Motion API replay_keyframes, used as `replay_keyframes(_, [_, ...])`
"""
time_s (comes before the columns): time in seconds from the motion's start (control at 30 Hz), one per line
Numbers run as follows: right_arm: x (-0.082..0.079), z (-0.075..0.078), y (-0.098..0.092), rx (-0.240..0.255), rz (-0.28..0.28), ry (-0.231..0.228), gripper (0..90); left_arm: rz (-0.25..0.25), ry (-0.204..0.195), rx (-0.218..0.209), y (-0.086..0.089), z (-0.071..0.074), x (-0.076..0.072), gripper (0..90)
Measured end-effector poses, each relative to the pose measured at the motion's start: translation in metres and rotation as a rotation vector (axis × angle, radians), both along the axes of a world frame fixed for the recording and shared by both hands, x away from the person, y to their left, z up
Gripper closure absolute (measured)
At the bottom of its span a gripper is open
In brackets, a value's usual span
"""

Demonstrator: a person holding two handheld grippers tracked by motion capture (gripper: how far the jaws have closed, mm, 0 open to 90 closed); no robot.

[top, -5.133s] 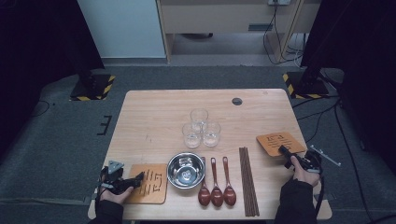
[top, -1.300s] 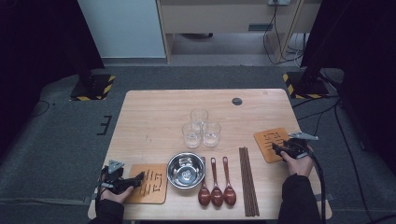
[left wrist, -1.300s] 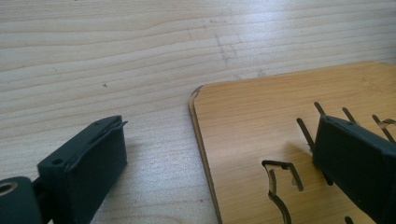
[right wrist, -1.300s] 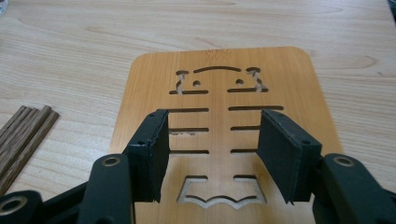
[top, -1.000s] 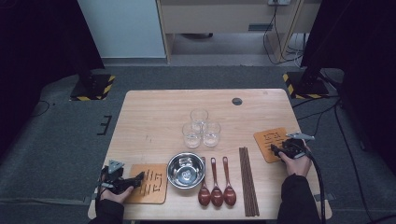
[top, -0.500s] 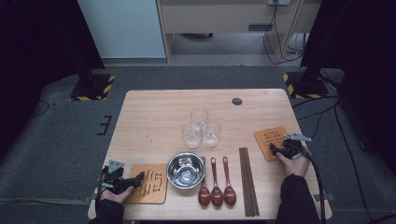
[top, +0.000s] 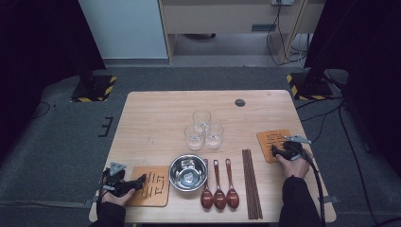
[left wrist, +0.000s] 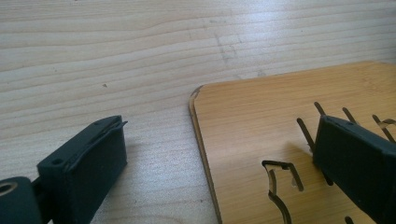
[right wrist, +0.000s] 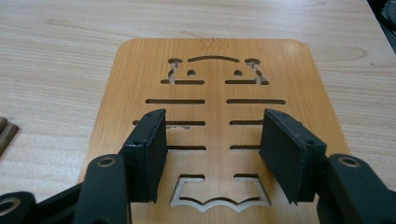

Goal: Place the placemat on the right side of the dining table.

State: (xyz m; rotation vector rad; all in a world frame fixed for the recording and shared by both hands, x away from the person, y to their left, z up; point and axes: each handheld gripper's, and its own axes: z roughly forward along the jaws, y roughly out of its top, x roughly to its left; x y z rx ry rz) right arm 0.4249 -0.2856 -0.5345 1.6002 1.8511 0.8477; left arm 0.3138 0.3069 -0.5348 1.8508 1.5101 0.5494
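Fingers (right wrist: 154, 149) of the right gripper (right wrist: 212, 154) are hovering released over the thin, stiff, light bamboo mat (right wrist: 215, 93), likely needing an edge pinch on the tabletop (right wrist: 56, 56).

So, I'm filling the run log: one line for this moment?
left hand-held gripper: open, astride left trivet edge | right hand-held gripper: open over right trivet

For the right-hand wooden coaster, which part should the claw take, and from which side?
Probably the near edge of the right coaster, approached low from the person's side: it lies flat on the table, so only a thin rim offers grip. The right claw stands open above it.
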Motion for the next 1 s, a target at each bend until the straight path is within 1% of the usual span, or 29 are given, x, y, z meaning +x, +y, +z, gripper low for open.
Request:
replay_keyframes(0.03, [0.0, 0.0, 0.0, 0.0, 0.0, 0.0, 41.3, 0.0, 0.0, 0.0, 0.0, 0.0, 0.0, 2.0])
replay_keyframes(0.1, [0.0, 0.0, 0.005, -0.006, -0.029, 0.002, 41.3, 0.0, 0.0, 0.0, 0.0, 0.0, 0.0, 2.0])
replay_keyframes(0.23, [0.0, 0.001, 0.008, -0.008, -0.045, 0.003, 41.3, 0.0, 0.0, 0.0, 0.0, 0.0, 0.0, 2.0])
replay_keyframes(0.4, [0.0, 0.002, 0.015, -0.007, -0.089, 0.015, 41.3, 0.0, 0.0, 0.0, 0.0, 0.0, 0.0, 2.0])
replay_keyframes(0.57, [-0.001, 0.002, 0.018, -0.01, -0.101, 0.014, 41.3, 0.0, 0.0, 0.0, 0.0, 0.0, 0.0, 2.0])
replay_keyframes(0.73, [-0.001, 0.001, 0.021, -0.004, -0.127, 0.009, 41.2, 0.0, 0.0, 0.0, 0.0, 0.0, 0.0, 2.0])
replay_keyframes(0.77, [-0.001, 0.001, 0.022, -0.002, -0.139, 0.007, 41.1, 0.0, 0.0, 0.0, 0.0, 0.0, 0.0, 2.0])
replay_keyframes(0.87, [-0.001, 0.001, 0.024, -0.006, -0.152, 0.006, 41.1, 0.0, 0.0, 0.0, 0.0, 0.0, 0.0, 2.0])
replay_keyframes(1.0, [-0.001, 0.001, 0.025, -0.006, -0.151, 0.004, 41.1, 0.0, 0.0, 0.0, 0.0, 0.0, 0.0, 2.0])
